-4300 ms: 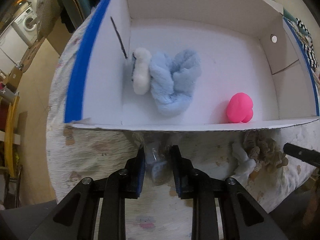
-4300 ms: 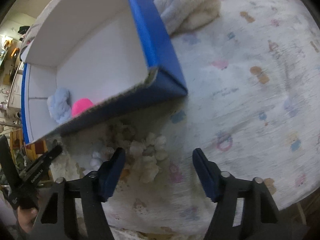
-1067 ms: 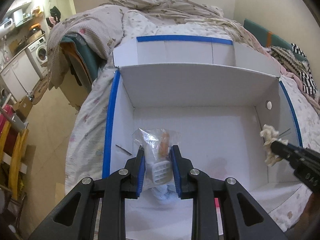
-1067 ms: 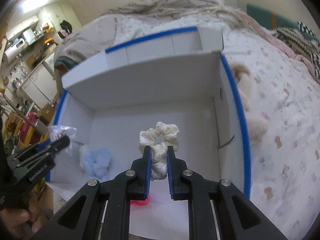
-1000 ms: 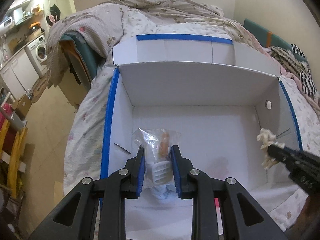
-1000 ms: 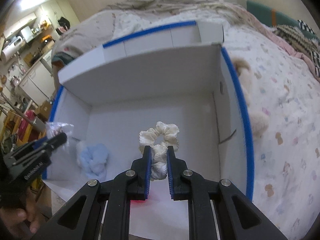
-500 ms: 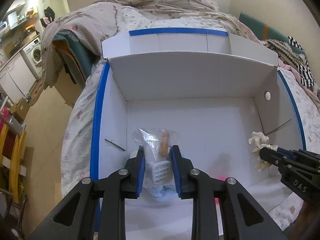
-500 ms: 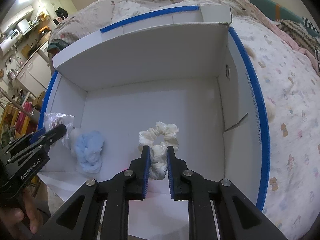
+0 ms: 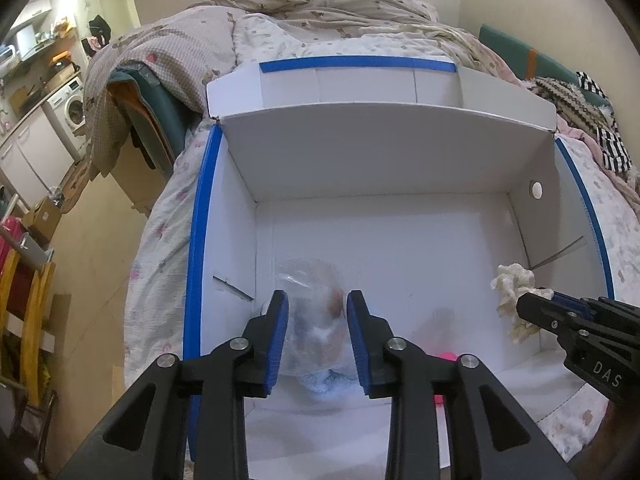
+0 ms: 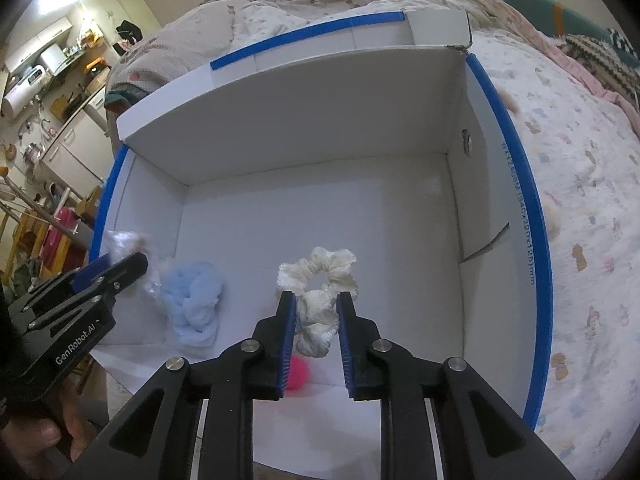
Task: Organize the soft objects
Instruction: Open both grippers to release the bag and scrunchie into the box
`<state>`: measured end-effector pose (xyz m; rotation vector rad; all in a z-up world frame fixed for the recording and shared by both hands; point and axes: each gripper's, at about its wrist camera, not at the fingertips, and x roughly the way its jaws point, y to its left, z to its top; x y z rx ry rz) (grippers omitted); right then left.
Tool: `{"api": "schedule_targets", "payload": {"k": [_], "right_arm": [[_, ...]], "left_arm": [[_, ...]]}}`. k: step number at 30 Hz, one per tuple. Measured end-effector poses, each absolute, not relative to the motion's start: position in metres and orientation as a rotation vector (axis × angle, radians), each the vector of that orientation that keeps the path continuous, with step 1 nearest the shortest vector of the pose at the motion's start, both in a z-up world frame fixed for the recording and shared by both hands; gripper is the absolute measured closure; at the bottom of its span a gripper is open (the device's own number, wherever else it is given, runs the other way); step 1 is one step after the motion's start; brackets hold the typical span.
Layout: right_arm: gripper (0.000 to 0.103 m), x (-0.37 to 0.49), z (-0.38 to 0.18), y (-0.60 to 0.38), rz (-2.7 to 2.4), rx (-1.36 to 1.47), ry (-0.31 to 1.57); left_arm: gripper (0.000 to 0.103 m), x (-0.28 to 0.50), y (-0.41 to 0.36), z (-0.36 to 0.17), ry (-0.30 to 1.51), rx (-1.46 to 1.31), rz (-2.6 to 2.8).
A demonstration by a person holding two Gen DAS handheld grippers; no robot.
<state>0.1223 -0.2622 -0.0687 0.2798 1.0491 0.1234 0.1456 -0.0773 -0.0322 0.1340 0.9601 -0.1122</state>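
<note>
A white box with blue edges point(image 9: 400, 160) point(image 10: 320, 120) sits open on the bed. My left gripper point(image 9: 317, 300) hangs over its left side with the jaws parted, and a clear plastic bag with small items point(image 9: 316, 320) sits loose and blurred between them. My right gripper point(image 10: 316, 300) hangs over the box with the jaws slightly parted around a cream scrunchie point(image 10: 320, 280), which also shows in the left wrist view point(image 9: 514, 292). A light blue fluffy cloth point(image 10: 196, 304) and a pink ball point(image 10: 298, 372) lie on the box floor.
The bed has a patterned sheet point(image 10: 592, 200) and a rumpled blanket point(image 9: 320, 12). A striped cloth point(image 9: 608, 140) lies at the right. A washing machine point(image 9: 72, 108) and kitchen clutter stand far left.
Both grippers have widened their jaws over the box. The plastic bag has come loose between the left jaws and is blurred. The scrunchie hangs slack between the right jaws.
</note>
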Motion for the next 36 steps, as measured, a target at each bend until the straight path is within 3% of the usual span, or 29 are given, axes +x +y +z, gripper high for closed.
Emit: {"api": "schedule_targets", "payload": {"k": [2,5,8,10,13,18,36], "right_arm": [[0.082,0.122,-0.067,-0.262,0.127,0.281,1.038],[0.078,0.121,-0.065,-0.263,0.134,0.297,1.024],[0.068,0.120,-0.061,-0.264,0.138,0.313,1.009],[0.040,0.119,-0.058,-0.265,0.143,0.321,0.993],[0.032,0.117,-0.052,-0.266,0.144,0.333,0.961],[0.017,0.118,-0.048,-0.269,0.131,0.349,0.945],[0.017,0.110,-0.038,-0.272,0.134,0.360,0.907]], "left_arm": [[0.075,0.145,-0.078,-0.030,0.954,0.134,-0.113],[0.065,0.144,-0.078,-0.028,0.943,0.134,-0.112],[0.059,0.143,-0.078,-0.025,0.932,0.128,-0.107],[0.056,0.142,-0.078,-0.023,0.926,0.127,-0.109],[0.045,0.141,-0.079,-0.021,0.917,0.134,-0.106],[0.038,0.140,-0.078,-0.019,0.909,0.126,-0.101],[0.038,0.135,-0.075,-0.016,0.906,0.130,-0.082]]}}
